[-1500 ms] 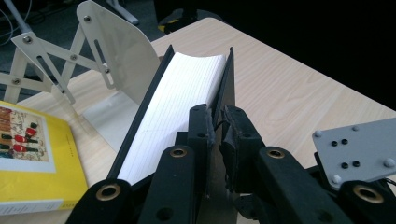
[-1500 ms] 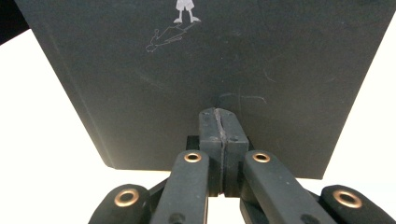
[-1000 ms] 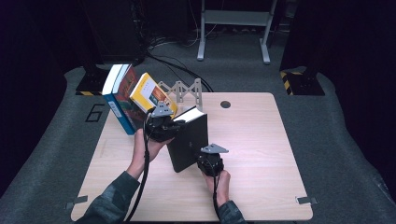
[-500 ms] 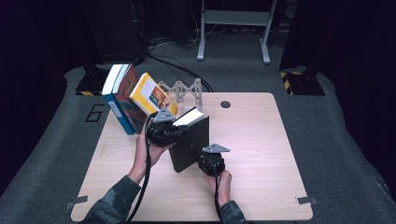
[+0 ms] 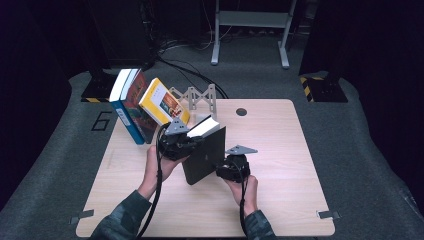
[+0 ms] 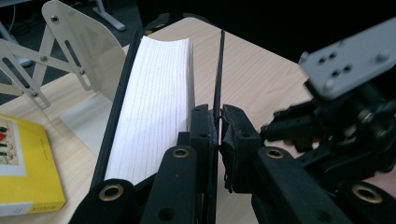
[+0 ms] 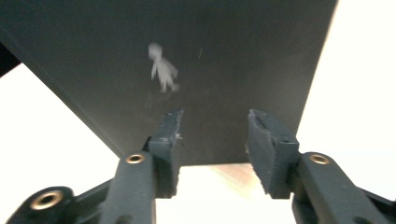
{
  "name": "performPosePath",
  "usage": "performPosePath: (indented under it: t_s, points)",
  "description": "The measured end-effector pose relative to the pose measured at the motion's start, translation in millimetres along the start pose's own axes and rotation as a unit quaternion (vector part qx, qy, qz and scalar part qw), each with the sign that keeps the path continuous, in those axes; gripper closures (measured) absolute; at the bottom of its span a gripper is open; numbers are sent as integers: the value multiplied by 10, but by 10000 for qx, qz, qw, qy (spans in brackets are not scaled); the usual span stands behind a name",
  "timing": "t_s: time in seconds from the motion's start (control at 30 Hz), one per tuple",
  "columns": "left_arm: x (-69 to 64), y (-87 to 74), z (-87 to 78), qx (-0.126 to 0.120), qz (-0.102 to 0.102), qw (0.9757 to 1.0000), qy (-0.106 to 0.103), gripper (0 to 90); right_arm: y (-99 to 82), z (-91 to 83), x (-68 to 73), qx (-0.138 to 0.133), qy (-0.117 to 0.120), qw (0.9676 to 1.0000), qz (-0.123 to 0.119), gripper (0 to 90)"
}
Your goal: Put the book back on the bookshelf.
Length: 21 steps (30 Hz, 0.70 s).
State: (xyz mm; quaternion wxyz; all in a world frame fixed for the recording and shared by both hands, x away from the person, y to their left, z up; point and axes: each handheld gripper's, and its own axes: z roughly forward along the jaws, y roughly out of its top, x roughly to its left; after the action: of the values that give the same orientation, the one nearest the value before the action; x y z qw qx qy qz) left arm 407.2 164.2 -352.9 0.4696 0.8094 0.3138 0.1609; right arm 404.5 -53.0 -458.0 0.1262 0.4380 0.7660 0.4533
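Right hand-held gripper (image 5: 226, 169) has opened over wooden table (image 5: 280, 150).

A lab or recording studio, this one, dark and set up for data capture: a single pale wooden table (image 5: 280, 150) stands on grey carpet (image 5: 360, 150), with black curtains closing in all round. Metal brackets (image 5: 327, 214) pin the table's corners to the floor, a big number 6 (image 5: 101, 121) is marked on the carpet, and yellow-black hazard tape (image 5: 312, 80) wraps a stand's foot. Cables (image 5: 185, 67) snake past a grey metal frame (image 5: 250, 30) behind. On the table, a few books (image 5: 137, 102) lean by an accordion bookend (image 5: 197, 97), plainly staged props
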Motion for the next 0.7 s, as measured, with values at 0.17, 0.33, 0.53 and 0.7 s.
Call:
performPosePath:
  t_s: [0.17, 0.33, 0.53, 0.7]
  points:
    - [-7, -3, -4, 1, 1, 10000, -8, 824, 164, -148, -48, -98, -19, 9999, 25, 433]
    - [-12, -9, -5, -27, -7, 10000, -32, 823, 396, -326, -124, -352, -55, 9994, 39, 331]
    - [-13, -11, -11, -13, -3, 10000, -65, 822, 670, -469, -183, -512, -118, 9986, 75, 247]
    - [-12, -16, -10, -53, -49, 9999, -86, 822, 846, -506, -158, -620, -161, 9979, -73, 222]
